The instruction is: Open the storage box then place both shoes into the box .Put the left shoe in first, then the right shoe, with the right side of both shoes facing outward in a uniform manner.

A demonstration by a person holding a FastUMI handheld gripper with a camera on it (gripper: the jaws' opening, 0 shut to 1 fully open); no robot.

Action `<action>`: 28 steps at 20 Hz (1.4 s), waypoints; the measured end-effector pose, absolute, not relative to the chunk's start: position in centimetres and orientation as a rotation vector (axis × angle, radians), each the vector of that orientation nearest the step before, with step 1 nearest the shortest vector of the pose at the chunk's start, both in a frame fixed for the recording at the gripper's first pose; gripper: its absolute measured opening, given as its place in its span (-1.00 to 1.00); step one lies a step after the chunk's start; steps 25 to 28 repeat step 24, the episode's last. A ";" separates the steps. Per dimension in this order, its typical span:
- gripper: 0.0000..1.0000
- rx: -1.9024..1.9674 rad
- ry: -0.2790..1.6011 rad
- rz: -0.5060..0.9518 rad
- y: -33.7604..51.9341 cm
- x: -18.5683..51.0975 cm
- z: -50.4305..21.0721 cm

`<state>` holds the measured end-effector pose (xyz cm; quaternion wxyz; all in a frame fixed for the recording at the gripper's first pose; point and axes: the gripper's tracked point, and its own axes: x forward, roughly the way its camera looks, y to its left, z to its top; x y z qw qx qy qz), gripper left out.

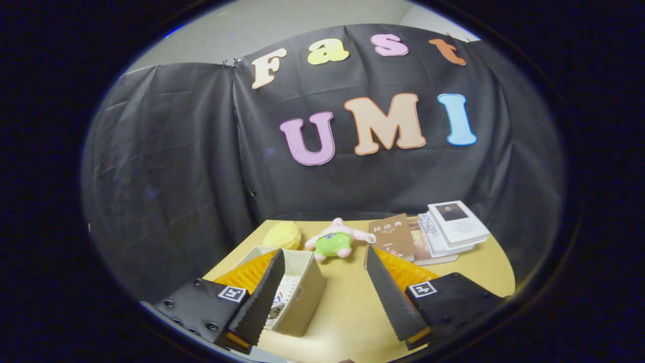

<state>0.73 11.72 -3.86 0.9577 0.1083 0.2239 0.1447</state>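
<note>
1. Holding nothing, your gripper (322, 297) hangs with its fingers spread wide above the tan wooden table (347, 312).
2. The beige rectangular storage box (302, 292) sits just left of the gap between the fingers, partly behind the left finger, already open, with something white and patterned inside, perhaps a shoe.
3. Beyond the box lie a green-and-pink plush toy (335, 242), a yellow round plush (283, 235) and a stack of books (443, 232).
4. You seem between placements; next, find the remaining shoe.
</note>
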 end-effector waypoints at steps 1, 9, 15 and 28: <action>1.00 0.211 0.430 0.280 10.5 0.6 -3.2; 1.00 0.163 0.253 0.147 1.3 -0.2 1.5; 1.00 0.127 0.202 0.084 -2.4 -0.3 2.3; 1.00 0.119 0.194 0.070 -3.5 0.7 1.9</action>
